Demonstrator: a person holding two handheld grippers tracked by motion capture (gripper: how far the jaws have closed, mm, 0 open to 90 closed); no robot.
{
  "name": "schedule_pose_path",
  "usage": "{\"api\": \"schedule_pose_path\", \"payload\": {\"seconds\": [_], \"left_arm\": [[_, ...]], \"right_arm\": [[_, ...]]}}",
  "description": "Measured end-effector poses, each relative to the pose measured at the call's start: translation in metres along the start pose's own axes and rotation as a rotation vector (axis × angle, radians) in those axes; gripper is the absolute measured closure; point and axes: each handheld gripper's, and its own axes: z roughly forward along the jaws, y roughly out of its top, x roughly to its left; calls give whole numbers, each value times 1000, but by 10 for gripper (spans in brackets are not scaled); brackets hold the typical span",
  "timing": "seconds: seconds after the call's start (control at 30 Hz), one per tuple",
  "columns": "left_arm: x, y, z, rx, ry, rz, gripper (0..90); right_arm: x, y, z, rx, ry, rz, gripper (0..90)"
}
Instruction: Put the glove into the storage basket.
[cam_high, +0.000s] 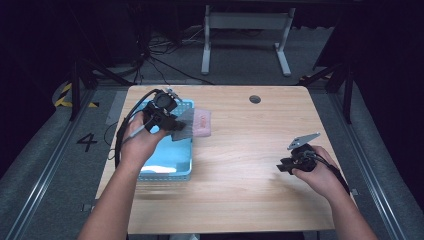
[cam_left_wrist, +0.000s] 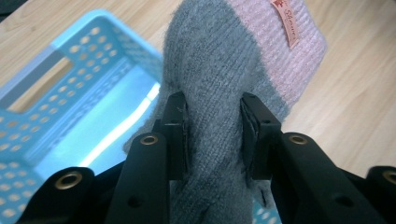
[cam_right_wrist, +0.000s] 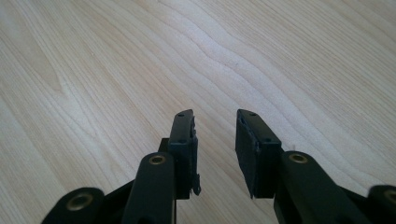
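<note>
1. The left gripper (cam_left_wrist: 212, 135) is clamped on a sock (cam_left_wrist: 224, 70), its two black jaws pinching the grey knit from either side so the fabric bunches between them.
2. The sock is grey through the body with a pink band at the far end. It hangs at the right edge of the blue basket (cam_high: 167, 157), partly over the basket and partly over the bare table (cam_high: 250, 170). From the high view I cannot tell whether the pink end is touching the wood.
3. My guess is the sock is gripped mid-body so it hangs free and can be carried across the basket wall without dragging; whether it is going in or coming out I cannot say from here.
4. The basket sits at the left side of the table, close under the left hand (cam_high: 142, 142), which keeps the carry short. Its walls are perforated, with a handle slot cut in one end.
5. The right gripper (cam_right_wrist: 215, 140) rests low over plain wood well away on the right, jaws apart with nothing between them. It looks parked out of the way.
6. A small orange-pink tag (cam_left_wrist: 286, 21) is sewn to the pink band. It carries script lettering, too small and tilted for me to read.
7. A "4" (cam_high: 87, 141) is marked on the floor left of the table.
</note>
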Motion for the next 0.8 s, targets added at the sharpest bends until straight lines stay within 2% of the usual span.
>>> {"api": "schedule_pose_path", "payload": {"seconds": [0.03, 0.07, 0.1, 0.13, 0.23, 0.27, 0.43, 0.53, 0.7, 0.8], "left_arm": [[10, -4, -1, 6, 14, -6, 669], [10, -4, -1, 6, 14, -6, 669], [20, -8, 0, 8, 19, -17, 669], [20, -8, 0, 8, 19, -17, 669], [39, -17, 5, 19, 15, -44, 669], [39, -17, 5, 19, 15, -44, 669], [58, -26, 12, 36, 21, -71, 668], [63, -28, 15, 43, 21, -77, 668], [72, -26, 28, 79, 22, -69, 668], [81, -23, 43, 121, 22, -77, 668]], "right_arm": [[0, 0, 1, 3, 2, -4, 689], [0, 0, 1, 3, 2, -4, 689], [0, 1, 3, 6, 3, -2, 688], [0, 1, 3, 6, 3, -2, 688], [-1, 3, 6, 10, 11, -4, 684], [-1, 3, 6, 10, 11, -4, 684], [0, 9, 10, 9, 19, -15, 681], [1, 12, 12, 12, 27, -27, 681], [4, 17, 15, 10, 30, -37, 679], [6, 18, 17, 15, 33, -43, 678]]}}
